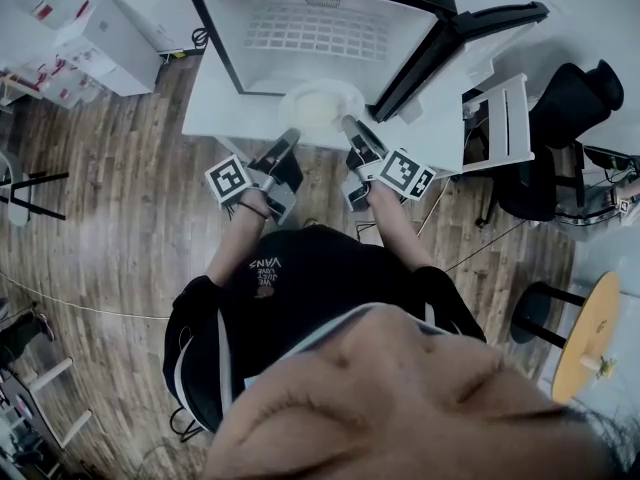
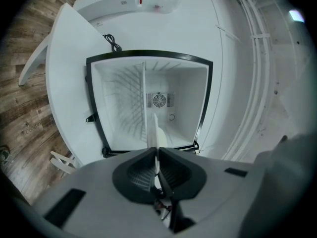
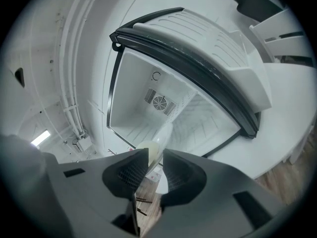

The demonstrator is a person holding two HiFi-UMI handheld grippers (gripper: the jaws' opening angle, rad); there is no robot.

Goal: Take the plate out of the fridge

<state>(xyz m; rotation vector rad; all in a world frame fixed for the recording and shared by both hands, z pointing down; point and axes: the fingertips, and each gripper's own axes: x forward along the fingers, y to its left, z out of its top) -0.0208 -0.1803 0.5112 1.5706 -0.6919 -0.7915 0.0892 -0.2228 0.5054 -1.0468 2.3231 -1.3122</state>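
Observation:
A white plate hangs just in front of the open white mini fridge, gripped at both sides. My left gripper is shut on its left rim, and my right gripper is shut on its right rim. In the left gripper view the plate runs edge-on out of the closed left gripper toward the empty fridge interior. From the right gripper the plate sticks out between the pads, with the fridge and its swung-open door behind.
The fridge stands on a white tabletop whose front edge lies below the plate. The door is open to the right. A white rack, a black office chair and a round stool stand at the right; white boxes at the far left.

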